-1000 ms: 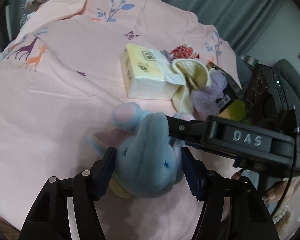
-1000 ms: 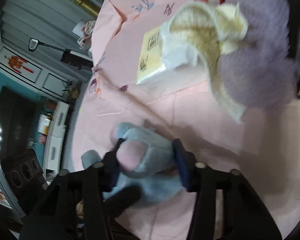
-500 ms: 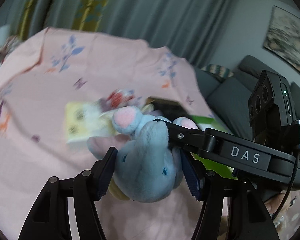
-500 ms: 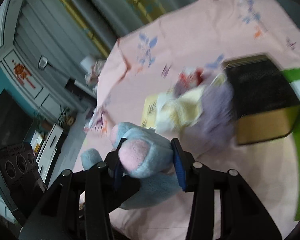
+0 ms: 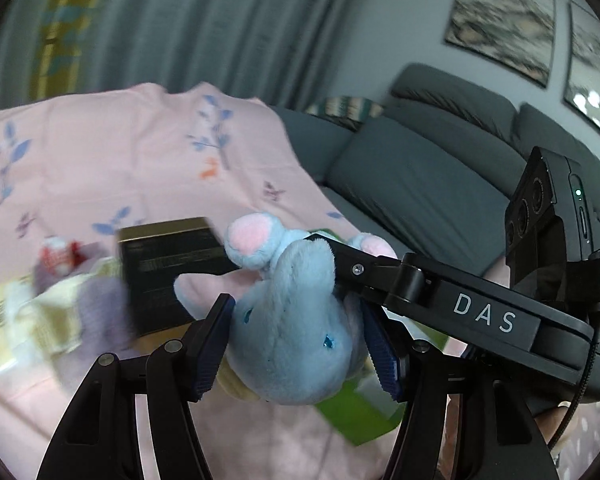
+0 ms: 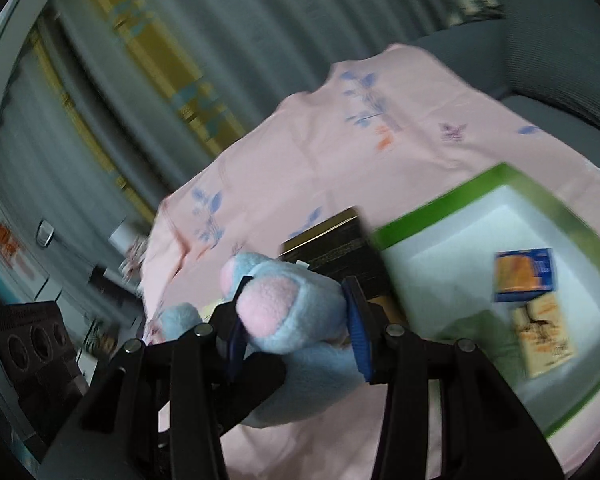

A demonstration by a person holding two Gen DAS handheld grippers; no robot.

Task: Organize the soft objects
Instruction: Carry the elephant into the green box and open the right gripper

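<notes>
Plush blue elephant (image 5: 296, 328) hangs above the pink-clothed table (image 5: 100, 168), clenched at its body by the left tongs (image 5: 296, 344) and at one pink-soled foot by the right tongs (image 6: 296, 320). Light and squashy, it looks best gripped round the body.

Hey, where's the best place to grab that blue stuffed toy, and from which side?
Grip the blue stuffed toy across its plump body, pads on opposite flanks, as the left gripper does. The right gripper pinches a pink-soled foot; ears and feet are likely floppier.
</notes>
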